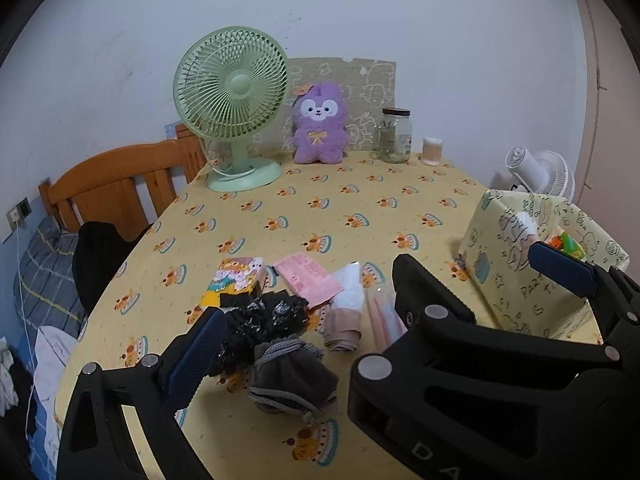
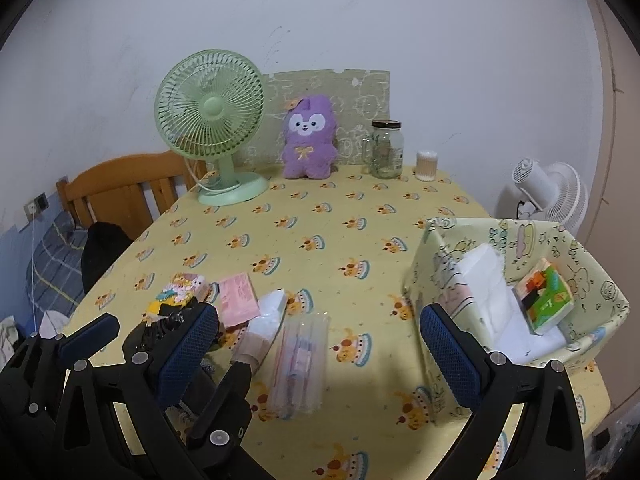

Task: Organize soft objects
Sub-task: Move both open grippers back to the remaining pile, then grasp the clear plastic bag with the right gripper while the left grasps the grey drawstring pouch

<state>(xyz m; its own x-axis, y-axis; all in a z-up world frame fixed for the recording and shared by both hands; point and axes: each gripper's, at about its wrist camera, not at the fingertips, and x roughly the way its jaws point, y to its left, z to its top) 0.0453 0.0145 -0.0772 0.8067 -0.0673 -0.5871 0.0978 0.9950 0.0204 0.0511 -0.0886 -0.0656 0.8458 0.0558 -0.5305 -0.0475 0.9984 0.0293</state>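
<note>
Left gripper (image 1: 376, 300): we see its jaws spread wide over the near pile, holding nothing; the right gripper's black body crosses in front of it.
Right gripper (image 2: 320, 340): jaws wide apart and empty, hanging above the clear packet (image 2: 301, 362).
Soft things on the table: a grey drawstring pouch (image 1: 290, 376) lies nearest, touching a crumpled black bag (image 1: 260, 322); behind them a colourful tissue pack (image 1: 236, 280), a pink packet (image 1: 310, 278), a white wad (image 1: 350, 286) and a beige roll (image 1: 342, 330) sit close together.
Basket (image 2: 600, 280): on the table's right side, well apart from the pile; it holds a white tissue pack (image 2: 488, 292) and a green pack (image 2: 546, 296).
In the way: the left gripper's arm covers part of the black bag and the pouch in the right wrist view.
Far edge: a green fan (image 1: 232, 108), a purple plush toy (image 1: 318, 124), a glass jar (image 1: 395, 135) and a tub of cotton swabs (image 1: 433, 151) stand in a row by the wall.
Surface: a yellow tablecloth (image 1: 320, 208) printed with small cakes.
Room: a white wall, a wooden chair (image 1: 120, 188) at the left, a white fan (image 2: 552, 192) beyond the right edge.
Hard to make out: the beige roll may be a stocking; we cannot tell.
</note>
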